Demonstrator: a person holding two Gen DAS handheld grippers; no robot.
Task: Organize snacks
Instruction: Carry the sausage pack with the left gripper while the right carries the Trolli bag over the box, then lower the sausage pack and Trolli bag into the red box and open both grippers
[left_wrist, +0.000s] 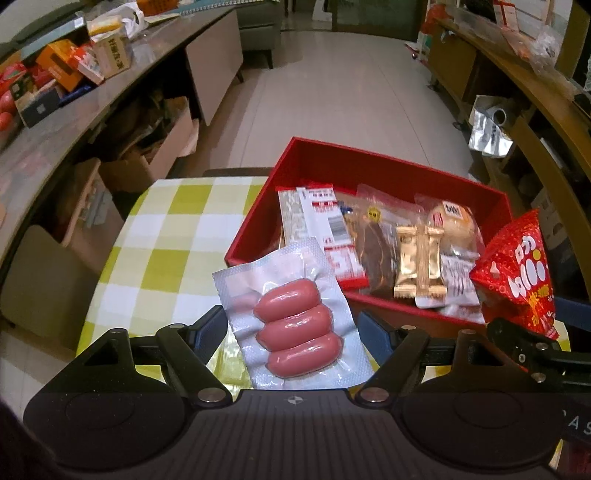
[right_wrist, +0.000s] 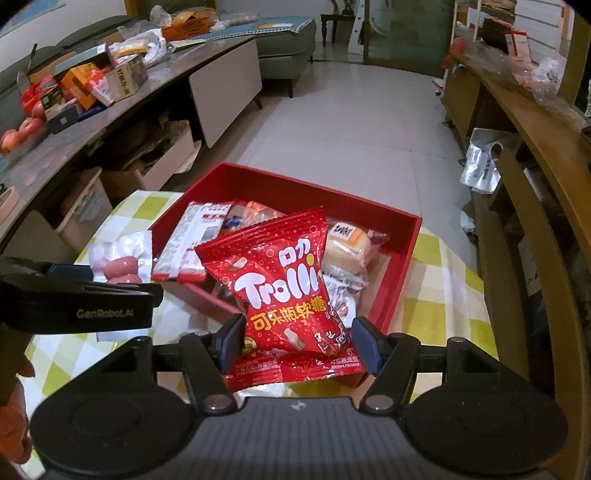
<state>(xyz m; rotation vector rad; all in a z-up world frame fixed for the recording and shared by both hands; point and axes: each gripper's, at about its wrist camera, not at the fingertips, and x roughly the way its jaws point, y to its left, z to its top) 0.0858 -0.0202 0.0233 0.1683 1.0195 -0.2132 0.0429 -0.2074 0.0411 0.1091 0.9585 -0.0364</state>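
Note:
A red box (left_wrist: 388, 162) stands on a green-checked tablecloth (left_wrist: 166, 236) and holds several wrapped snacks, among them a gold bar (left_wrist: 419, 266) and a bun pack (left_wrist: 452, 221). My left gripper (left_wrist: 291, 328) is shut on a clear pack of three pink sausages (left_wrist: 299, 325), held at the box's near left corner. My right gripper (right_wrist: 295, 343) is shut on a red Trolli gummy bag (right_wrist: 284, 284), held above the box's near edge (right_wrist: 207, 291). The sausage pack (right_wrist: 122, 266) and left gripper (right_wrist: 92, 302) show in the right wrist view; the Trolli bag (left_wrist: 517, 266) shows at the right of the left wrist view.
A long counter (left_wrist: 110, 92) on the left carries boxes, bags and apples (right_wrist: 22, 129). A wooden shelf unit (right_wrist: 517, 147) runs along the right, with a silver pouch (right_wrist: 480, 162) beside it. Tiled floor (left_wrist: 351, 85) lies beyond the table.

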